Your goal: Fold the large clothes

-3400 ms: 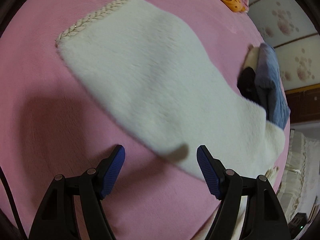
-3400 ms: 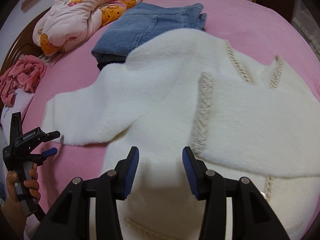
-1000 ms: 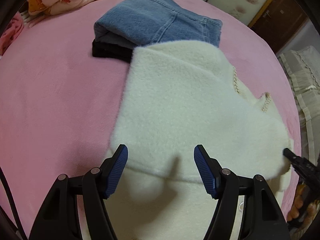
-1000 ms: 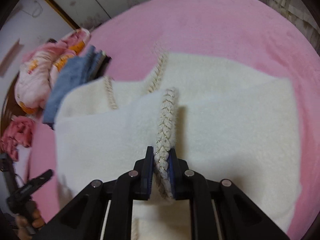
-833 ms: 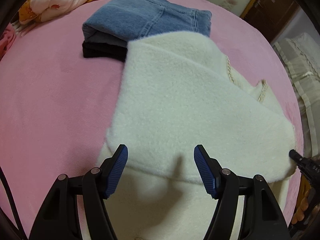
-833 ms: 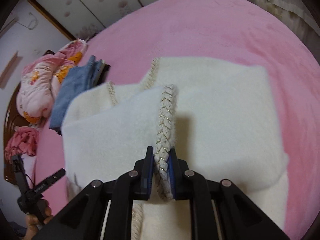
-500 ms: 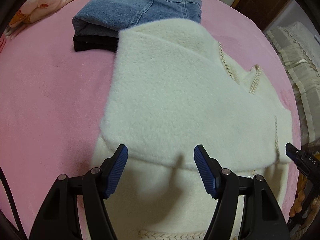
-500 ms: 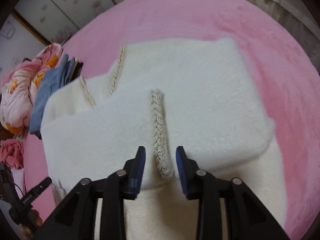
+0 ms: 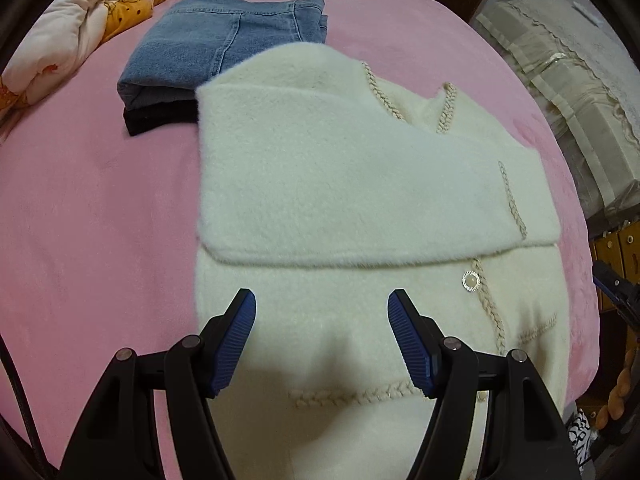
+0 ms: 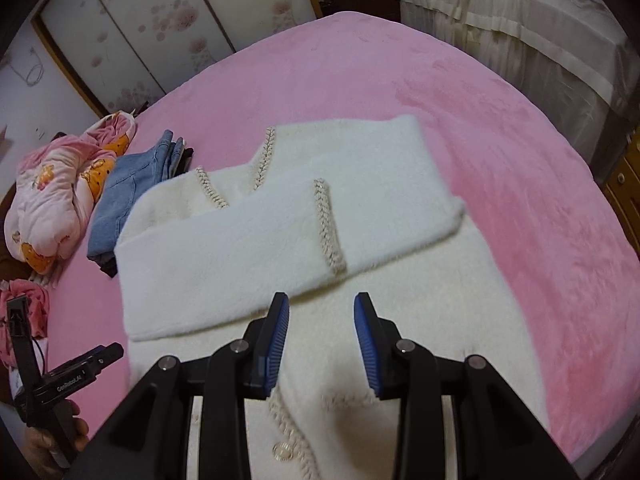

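A fluffy white cardigan with braided trim lies flat on the pink bed. Both sleeves are folded across its chest; the top sleeve's braided cuff lies near the middle. My left gripper is open and empty, hovering over the cardigan's lower body. My right gripper is open and empty, just short of the folded sleeve, above the cardigan. The left gripper also shows at the lower left of the right wrist view.
Folded blue jeans on a black garment lie beyond the cardigan's far-left corner. A pink and orange quilt sits further back. A draped cream bed and wooden furniture stand to the right of the bed.
My right gripper let go of the braided cuff after laying the sleeve across the chest, then opened and drew back. My left gripper stayed open and pulled back toward the hem.
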`<state>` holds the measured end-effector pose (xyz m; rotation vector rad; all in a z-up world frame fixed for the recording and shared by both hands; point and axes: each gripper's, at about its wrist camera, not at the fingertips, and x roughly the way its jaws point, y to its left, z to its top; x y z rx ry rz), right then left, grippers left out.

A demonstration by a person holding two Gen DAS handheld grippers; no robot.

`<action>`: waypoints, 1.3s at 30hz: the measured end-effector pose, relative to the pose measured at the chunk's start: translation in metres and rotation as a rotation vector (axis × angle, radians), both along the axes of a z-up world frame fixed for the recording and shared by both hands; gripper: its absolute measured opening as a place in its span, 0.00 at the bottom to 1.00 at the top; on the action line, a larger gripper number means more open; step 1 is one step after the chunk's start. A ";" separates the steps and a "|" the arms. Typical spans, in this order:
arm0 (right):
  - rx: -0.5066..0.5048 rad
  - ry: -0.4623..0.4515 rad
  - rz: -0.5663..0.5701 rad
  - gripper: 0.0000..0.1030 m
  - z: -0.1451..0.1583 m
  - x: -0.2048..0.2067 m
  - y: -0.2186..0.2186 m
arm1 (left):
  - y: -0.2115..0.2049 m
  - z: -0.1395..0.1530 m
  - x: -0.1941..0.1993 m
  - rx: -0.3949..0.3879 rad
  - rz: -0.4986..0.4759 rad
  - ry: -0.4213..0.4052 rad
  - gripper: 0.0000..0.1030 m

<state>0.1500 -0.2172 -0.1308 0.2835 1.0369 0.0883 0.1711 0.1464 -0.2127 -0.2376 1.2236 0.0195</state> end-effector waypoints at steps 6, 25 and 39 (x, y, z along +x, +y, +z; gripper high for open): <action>-0.006 0.021 0.004 0.33 0.007 -0.028 -0.002 | -0.004 0.014 -0.028 0.025 0.033 -0.011 0.65; -0.073 0.085 0.168 0.46 -0.041 -0.083 -0.047 | -0.031 -0.026 -0.135 0.091 0.130 0.071 0.78; -0.196 0.197 0.167 0.46 -0.101 -0.126 -0.140 | -0.015 -0.093 -0.203 0.168 0.146 0.216 0.78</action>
